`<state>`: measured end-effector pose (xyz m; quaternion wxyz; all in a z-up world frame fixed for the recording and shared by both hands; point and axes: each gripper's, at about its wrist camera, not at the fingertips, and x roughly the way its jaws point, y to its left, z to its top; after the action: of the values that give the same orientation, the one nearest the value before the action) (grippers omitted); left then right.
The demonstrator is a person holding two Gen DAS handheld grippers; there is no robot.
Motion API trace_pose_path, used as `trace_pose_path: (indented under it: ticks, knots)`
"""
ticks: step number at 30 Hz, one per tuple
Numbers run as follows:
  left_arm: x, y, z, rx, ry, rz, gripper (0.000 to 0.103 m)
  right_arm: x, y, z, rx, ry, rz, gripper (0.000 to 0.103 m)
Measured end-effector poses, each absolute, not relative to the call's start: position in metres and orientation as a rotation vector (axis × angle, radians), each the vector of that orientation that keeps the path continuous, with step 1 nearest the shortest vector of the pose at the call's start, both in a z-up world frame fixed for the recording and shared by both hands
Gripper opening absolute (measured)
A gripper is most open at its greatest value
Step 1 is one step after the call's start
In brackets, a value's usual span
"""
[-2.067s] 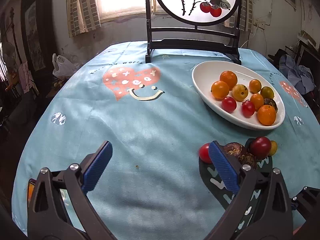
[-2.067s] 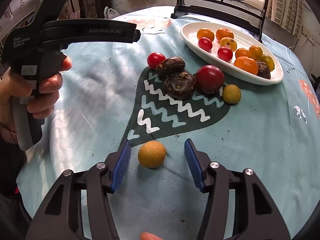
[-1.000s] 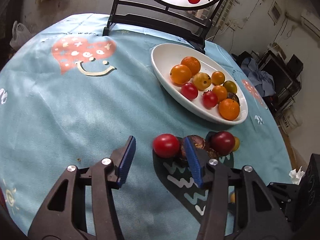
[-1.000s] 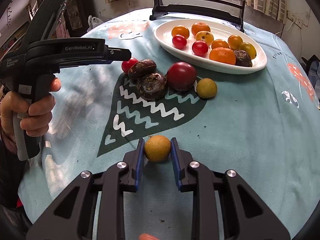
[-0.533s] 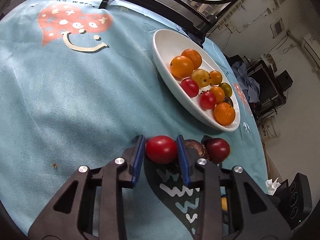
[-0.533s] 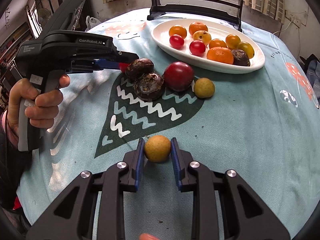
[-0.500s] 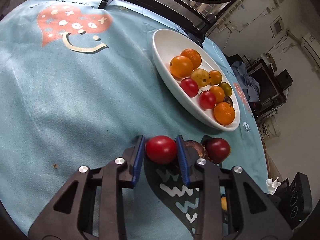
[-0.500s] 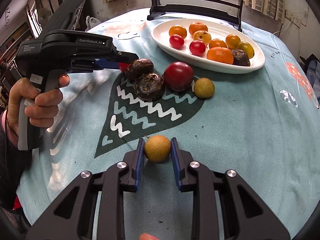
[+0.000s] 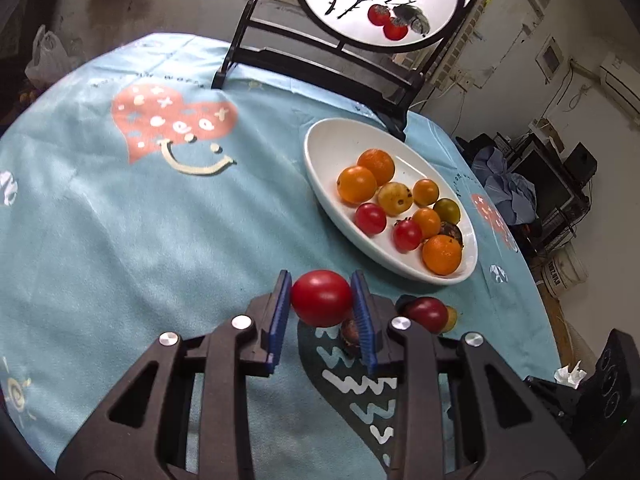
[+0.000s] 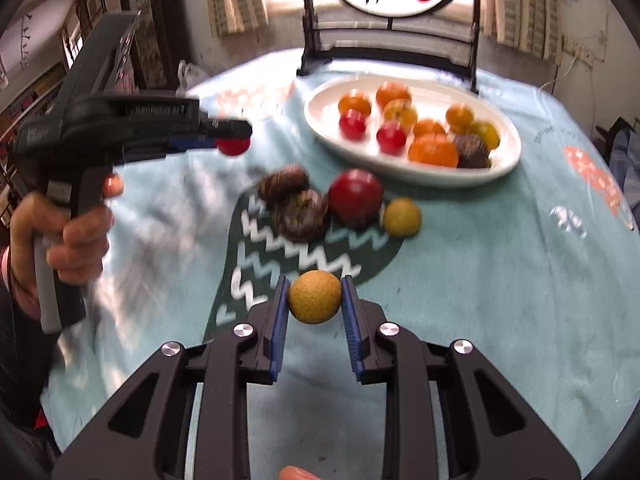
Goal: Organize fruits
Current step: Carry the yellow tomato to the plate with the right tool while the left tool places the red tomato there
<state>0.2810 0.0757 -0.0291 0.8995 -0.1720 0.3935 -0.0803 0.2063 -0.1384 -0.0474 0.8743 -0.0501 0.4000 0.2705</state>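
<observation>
Fruit-sorting underway: left tongs [image 9: 322, 300] sit clamped on a red tomato [image 9: 321, 298], held clear above the blue-clothed surface [image 9: 120, 240], while right tongs [image 10: 314, 300] grip a yellow-brown round fruit [image 10: 315, 296]. Nearby, a white oval dish [image 9: 320, 152] holds oranges and tomatoes; two dark fruits, a red plum [image 10: 355, 197] and a small yellow fruit [image 10: 401, 217] lie beside it.

tomato [image 9: 321, 298] — red | tablecloth [image 9: 120, 232] — light blue | dish [image 9: 320, 148] — white
</observation>
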Motion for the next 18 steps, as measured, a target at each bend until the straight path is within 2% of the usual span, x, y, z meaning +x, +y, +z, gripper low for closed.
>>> trace_pose_path:
  ticks: [5,12,18]
  knots:
    - [0.282,0.047,-0.016,-0.262,0.764,-0.205,0.031,0.225,-0.15,-0.032,-0.036,0.687,0.489,0.026]
    - [0.311,0.015,-0.005,-0.169,0.722,-0.239,0.031,0.281,-0.165,-0.017,0.069,0.601,0.39,0.026]
    - [0.358,0.0,-0.009,-0.101,0.741,-0.186,0.031,0.333,-0.176,-0.015,0.119,0.603,0.338,0.026]
